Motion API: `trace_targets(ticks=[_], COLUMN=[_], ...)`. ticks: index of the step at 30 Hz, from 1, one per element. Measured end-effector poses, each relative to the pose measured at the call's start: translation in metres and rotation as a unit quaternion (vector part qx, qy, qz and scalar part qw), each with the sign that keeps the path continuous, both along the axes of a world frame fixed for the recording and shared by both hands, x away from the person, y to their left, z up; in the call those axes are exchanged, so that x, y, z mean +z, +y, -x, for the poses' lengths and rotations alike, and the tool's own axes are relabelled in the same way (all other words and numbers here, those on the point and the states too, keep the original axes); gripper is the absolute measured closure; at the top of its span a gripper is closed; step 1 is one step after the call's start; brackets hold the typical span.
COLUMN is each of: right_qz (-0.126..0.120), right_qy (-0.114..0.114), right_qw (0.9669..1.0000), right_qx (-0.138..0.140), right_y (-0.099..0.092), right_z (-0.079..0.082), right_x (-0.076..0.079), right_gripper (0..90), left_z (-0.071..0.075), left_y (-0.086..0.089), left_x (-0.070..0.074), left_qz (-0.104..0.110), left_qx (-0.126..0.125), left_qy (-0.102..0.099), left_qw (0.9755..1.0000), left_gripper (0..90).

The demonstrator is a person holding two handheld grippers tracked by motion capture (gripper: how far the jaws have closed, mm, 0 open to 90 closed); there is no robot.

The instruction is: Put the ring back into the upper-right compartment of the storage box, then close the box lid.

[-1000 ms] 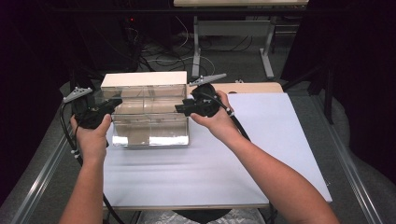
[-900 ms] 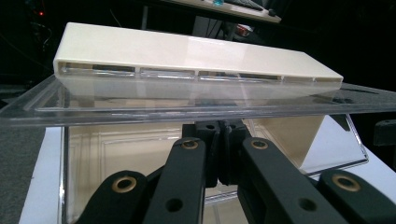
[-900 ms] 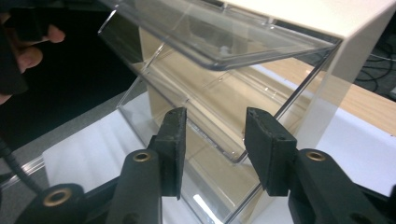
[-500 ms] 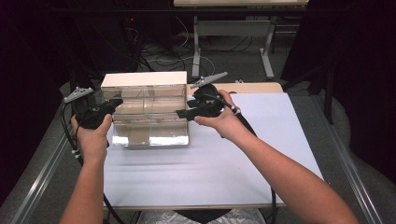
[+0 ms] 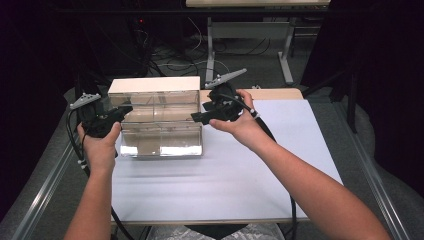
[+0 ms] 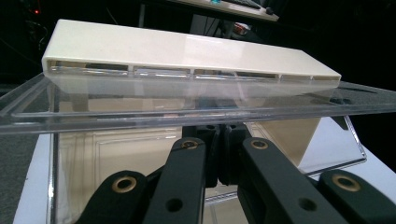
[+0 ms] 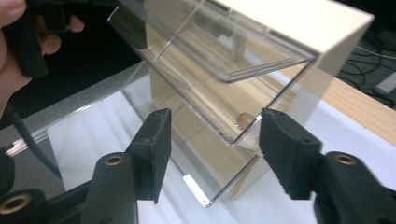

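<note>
No legible marking is seen on the clear case point(image 5: 161, 122). It appears clamped by the left gripper point(image 6: 219, 154); the right gripper point(image 7: 212, 140) is released.

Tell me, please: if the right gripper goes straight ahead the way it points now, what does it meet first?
Probably the clear box. The right gripper stands open, and the corner of the box's raised clear flap lies just ahead between its fingers, apparently not touching. Depth is hard to judge through the transparent plastic.

We have open white tabletop point(image 5: 240, 185) before us; the clear display case point(image 5: 160, 117) blocks passage behind.
</note>
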State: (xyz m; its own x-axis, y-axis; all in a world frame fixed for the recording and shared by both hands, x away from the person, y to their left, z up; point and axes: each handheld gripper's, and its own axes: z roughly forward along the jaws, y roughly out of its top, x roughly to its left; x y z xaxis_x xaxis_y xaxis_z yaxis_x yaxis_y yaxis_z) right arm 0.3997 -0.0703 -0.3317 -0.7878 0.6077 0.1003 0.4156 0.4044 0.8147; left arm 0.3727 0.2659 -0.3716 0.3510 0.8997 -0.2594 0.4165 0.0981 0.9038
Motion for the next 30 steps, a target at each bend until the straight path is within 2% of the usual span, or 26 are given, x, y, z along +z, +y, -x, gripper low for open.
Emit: trace_targets(ticks=[3,6,12,17,22,24,30], right_qz=[-0.009,-0.017,-0.007,-0.022,-0.027,-0.027,-0.022], right_qy=[0.005,0.012,0.004,-0.004,-0.017,-0.024,-0.023], right_qw=[0.9999,0.9998,0.9998,0.9994,0.9991,0.9988,0.9989], right_qx=[-0.005,0.007,-0.019,-0.027,-0.029,-0.032,-0.036], right_y=[-0.002,-0.002,0.002,0.003,0.006,0.008,0.013], right_z=[-0.002,-0.005,-0.002,-0.002,-0.004,-0.005,-0.010], right_x=[0.004,0.006,0.015,0.021,0.024,0.024,0.021], right_gripper=[51.8,55.1,57.6,78.6,89.8,90.0,90.0], left_z=[0.000,0.000,0.001,0.002,0.002,0.002,0.003], left_y=[0.000,-0.001,-0.001,-0.002,-0.002,-0.002,-0.003], left_x=[0.000,0.000,-0.001,-0.002,-0.003,-0.004,-0.005], left_qz=[0.000,-0.001,-0.006,-0.001,-0.003,-0.003,-0.005], left_qx=[0.001,0.001,0.001,0.003,0.003,0.003,0.002], left_qy=[0.000,0.000,0.003,0.005,0.006,0.008,0.014], left_qw=[1.0000,1.0000,1.0000,1.0000,1.0000,1.0000,0.9999], left_gripper=[90.0,90.0,90.0,90.0,90.0,90.0,90.0])
